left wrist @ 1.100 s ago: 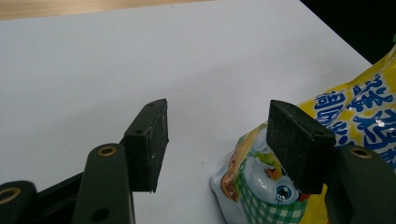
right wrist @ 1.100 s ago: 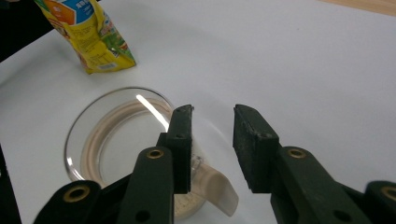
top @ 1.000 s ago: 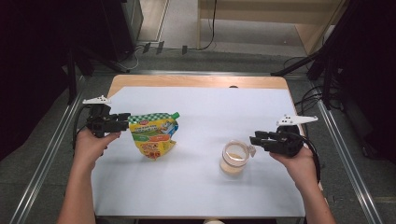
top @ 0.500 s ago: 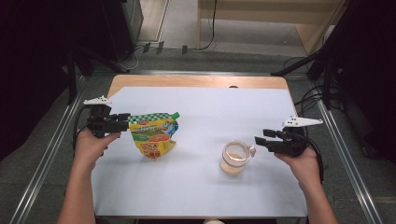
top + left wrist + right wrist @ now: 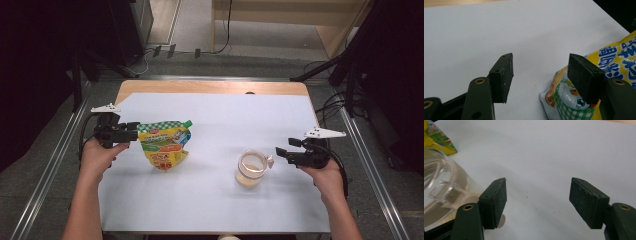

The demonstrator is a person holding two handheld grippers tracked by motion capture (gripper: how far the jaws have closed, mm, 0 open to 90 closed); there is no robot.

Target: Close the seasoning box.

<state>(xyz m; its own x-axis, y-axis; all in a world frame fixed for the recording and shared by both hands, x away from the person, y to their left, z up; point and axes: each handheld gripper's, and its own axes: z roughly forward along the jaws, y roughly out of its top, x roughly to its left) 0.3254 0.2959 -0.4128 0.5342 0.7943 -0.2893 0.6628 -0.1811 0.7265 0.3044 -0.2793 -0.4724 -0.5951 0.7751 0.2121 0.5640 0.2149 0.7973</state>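
A yellow and green spouted pouch [image 5: 164, 144] lies flat at the table's left. My left gripper [image 5: 131, 131] is open right beside its left edge. In the left gripper view the pouch's corner [image 5: 564, 100] sits by the right jaw, with nothing between the jaws of that gripper [image 5: 544, 72]. A clear plastic cup [image 5: 250, 169] holding beige grains stands right of centre, its handle pointing right. My right gripper [image 5: 281, 152] is open just right of the handle, apart from it. In the right gripper view the cup [image 5: 441, 195] lies left of the gripper [image 5: 537, 195].
A white sheet [image 5: 220, 120] covers most of the wooden table [image 5: 210, 86]. Metal rails run along both sides. Cables and stands sit on the floor beyond the far edge.
My right gripper has drawn back to the right, away from the cup's handle. The left gripper and the pouch have stayed put.
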